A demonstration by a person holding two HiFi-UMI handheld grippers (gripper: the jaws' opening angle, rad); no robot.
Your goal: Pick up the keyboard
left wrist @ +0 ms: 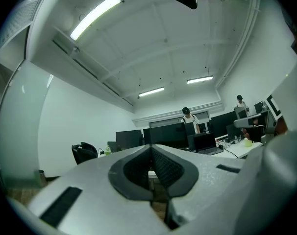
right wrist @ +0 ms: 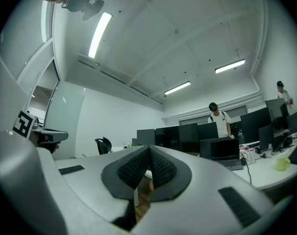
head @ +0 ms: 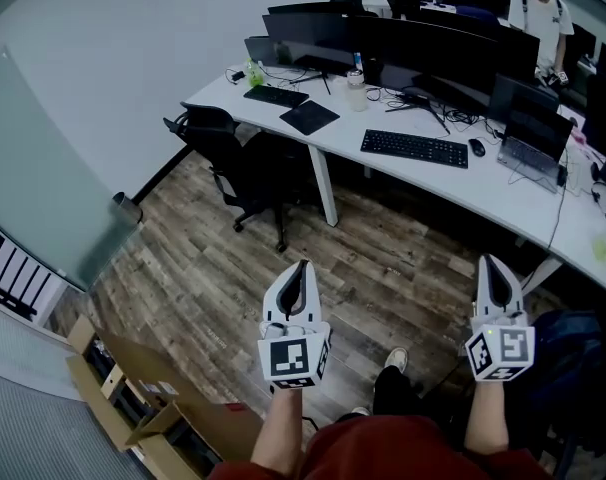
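Observation:
A black keyboard [head: 414, 148] lies on the long white desk [head: 483, 193], in front of a wide dark monitor [head: 438, 56]; a black mouse [head: 476, 147] sits at its right end. A second, smaller black keyboard [head: 276, 95] lies further left on the same desk. My left gripper [head: 301, 271] and right gripper [head: 490, 265] are held level over the wooden floor, well short of the desk. Both are shut with nothing between the jaws; in each gripper view the dark ribbed pads [left wrist: 160, 166] [right wrist: 158, 169] meet.
A black office chair [head: 238, 163] stands on the floor in front of the desk's left part. A laptop [head: 536, 143], cables and a bottle [head: 356, 90] crowd the desk. A person [head: 541, 13] stands at the far right. Cardboard boxes [head: 133, 393] sit at lower left.

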